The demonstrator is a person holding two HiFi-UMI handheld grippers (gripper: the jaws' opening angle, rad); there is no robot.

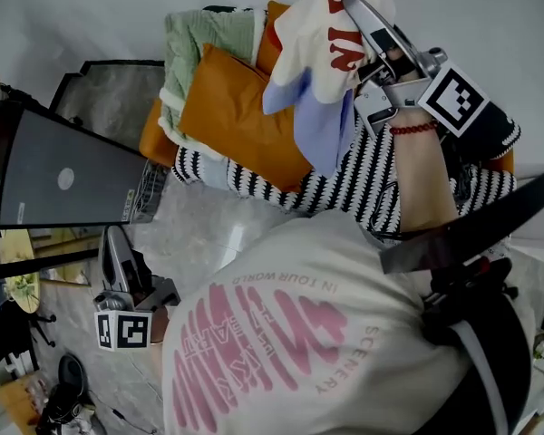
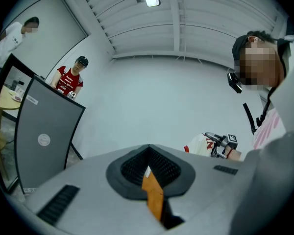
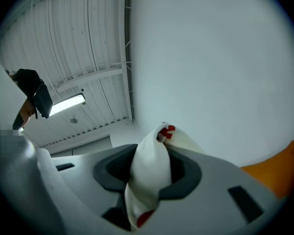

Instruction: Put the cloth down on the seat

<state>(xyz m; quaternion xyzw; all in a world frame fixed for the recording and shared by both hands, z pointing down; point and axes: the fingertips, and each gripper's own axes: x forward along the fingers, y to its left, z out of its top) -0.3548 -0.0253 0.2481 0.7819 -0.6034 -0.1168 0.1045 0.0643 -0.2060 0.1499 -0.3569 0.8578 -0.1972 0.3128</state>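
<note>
Cloth [image 1: 331, 34], white w/ red print, held up over seat [image 1: 344, 179]
R tongs [image 1: 349, 3] clamped on cloth, above clothes pile [image 1: 227, 107] on striped seat; L tongs [image 1: 116, 238] low by person's side, closed, thin orange strip [image 2: 153, 195] betw. them.

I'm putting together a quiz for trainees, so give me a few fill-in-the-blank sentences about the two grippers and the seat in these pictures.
The right gripper holds a white cloth with ____ print.
The seat cover is striped black and ____.
The left gripper has its jaws pinched on a thin ____ strip.
Missing words: red; white; orange.
</note>
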